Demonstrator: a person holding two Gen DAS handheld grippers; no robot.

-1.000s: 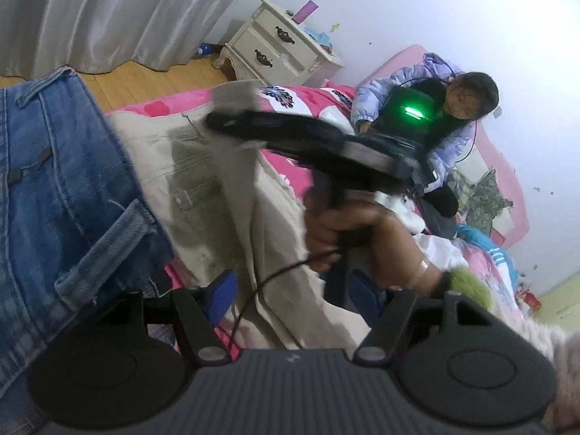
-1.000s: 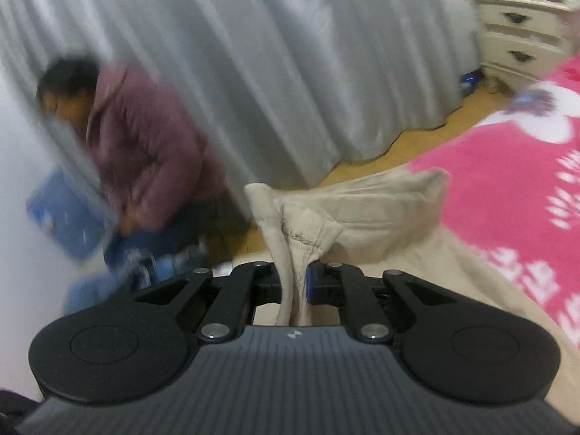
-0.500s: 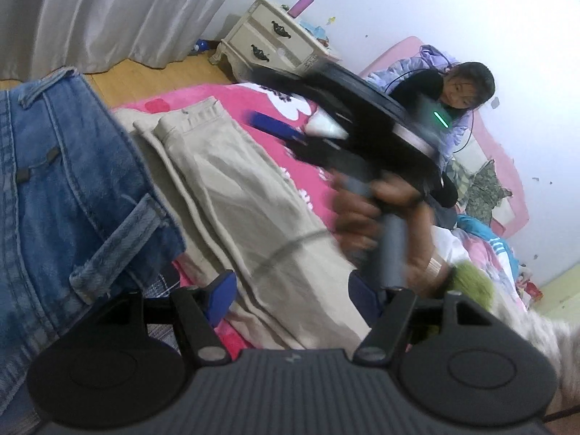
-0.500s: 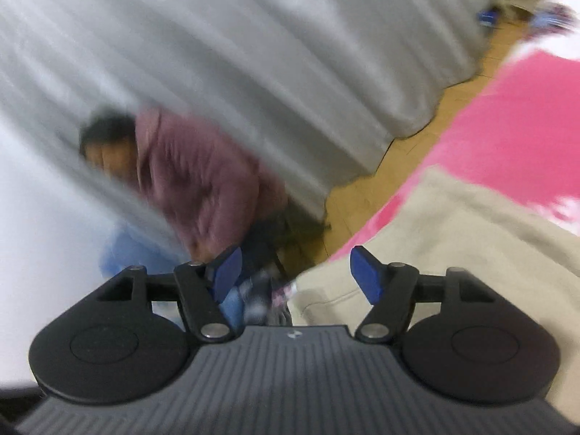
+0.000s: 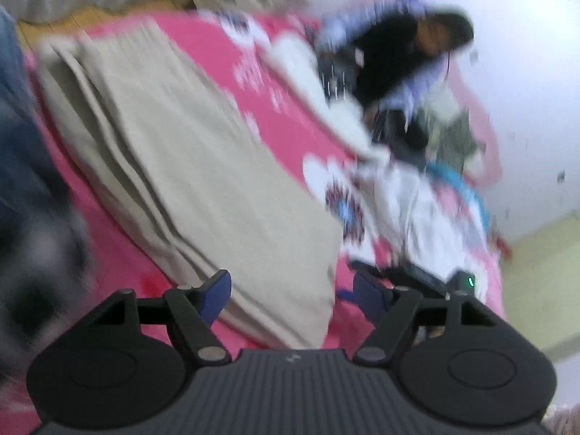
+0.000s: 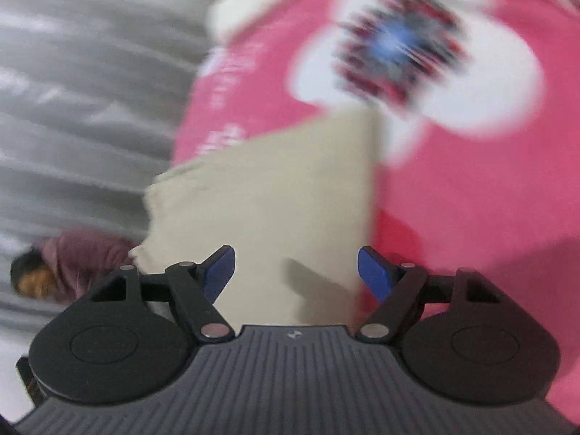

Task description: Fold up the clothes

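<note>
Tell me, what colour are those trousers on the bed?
Beige, a plain khaki. The trousers show best in the left wrist view, lying on the pink bedspread.

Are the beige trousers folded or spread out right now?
Folded. The beige trousers lie flat on the pink bedspread as one long strip, with stacked layer edges along one side. Neither gripper holds them.

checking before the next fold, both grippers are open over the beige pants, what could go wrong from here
The beige pants lie in stacked layers with edges showing along one side; a grab by the left gripper may catch only the top layer. The right gripper hovers near the pants' edge beside the pink bedspread, so it could pinch that too. Both views are blurred, so aim may suffer.
</note>
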